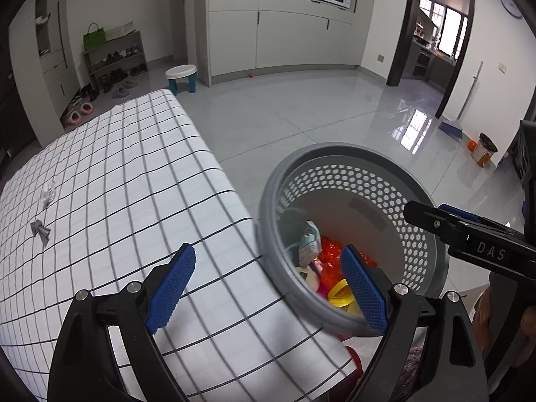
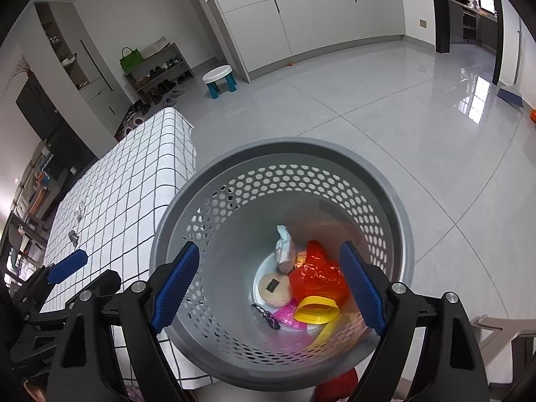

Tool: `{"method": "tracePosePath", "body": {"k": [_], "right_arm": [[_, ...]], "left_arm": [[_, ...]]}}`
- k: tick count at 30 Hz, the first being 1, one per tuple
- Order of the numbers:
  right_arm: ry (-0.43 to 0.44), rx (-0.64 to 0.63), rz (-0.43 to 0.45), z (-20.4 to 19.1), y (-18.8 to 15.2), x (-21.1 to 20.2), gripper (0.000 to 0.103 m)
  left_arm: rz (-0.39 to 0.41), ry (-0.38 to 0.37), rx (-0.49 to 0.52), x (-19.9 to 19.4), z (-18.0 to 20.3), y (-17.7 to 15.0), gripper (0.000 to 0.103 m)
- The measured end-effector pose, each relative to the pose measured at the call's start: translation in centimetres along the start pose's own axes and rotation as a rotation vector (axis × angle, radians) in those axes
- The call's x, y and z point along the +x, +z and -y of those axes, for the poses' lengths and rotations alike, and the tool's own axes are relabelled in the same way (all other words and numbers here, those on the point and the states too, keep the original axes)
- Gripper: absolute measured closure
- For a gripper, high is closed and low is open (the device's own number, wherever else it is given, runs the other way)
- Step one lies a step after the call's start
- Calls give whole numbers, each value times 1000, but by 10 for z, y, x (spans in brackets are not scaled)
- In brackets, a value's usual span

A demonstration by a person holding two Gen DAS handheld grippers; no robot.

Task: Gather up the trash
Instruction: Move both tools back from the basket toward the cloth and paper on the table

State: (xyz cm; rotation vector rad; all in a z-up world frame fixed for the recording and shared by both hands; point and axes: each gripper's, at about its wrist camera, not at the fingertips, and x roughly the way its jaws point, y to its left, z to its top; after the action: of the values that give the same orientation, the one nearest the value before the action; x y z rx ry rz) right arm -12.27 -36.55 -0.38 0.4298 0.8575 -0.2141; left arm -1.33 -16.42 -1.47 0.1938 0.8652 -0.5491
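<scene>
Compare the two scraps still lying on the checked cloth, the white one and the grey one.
The white scrap is pale and crumpled into a loose wad; the grey scrap is darker and pinched in the middle like a bow. The white scrap lies farther along the checked cloth from the grippers, the grey scrap nearer. Both are small, lie apart from each other and sit outside the grey basket.

grey perforated basket [image 2: 385, 181], black-checked white cloth [image 1: 134, 181]
</scene>
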Motion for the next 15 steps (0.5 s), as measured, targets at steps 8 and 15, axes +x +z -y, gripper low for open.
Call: {"method": "tracePosePath", "body": {"k": [8,15], "right_arm": [[6,-34,3,-19,-1,5,21],[23,-51,13,-38,3,1,21]], "left_arm": [[15,36,-43,-20,-34,-8,16],[36,77,-60,-41,-64,-15,16]]}}
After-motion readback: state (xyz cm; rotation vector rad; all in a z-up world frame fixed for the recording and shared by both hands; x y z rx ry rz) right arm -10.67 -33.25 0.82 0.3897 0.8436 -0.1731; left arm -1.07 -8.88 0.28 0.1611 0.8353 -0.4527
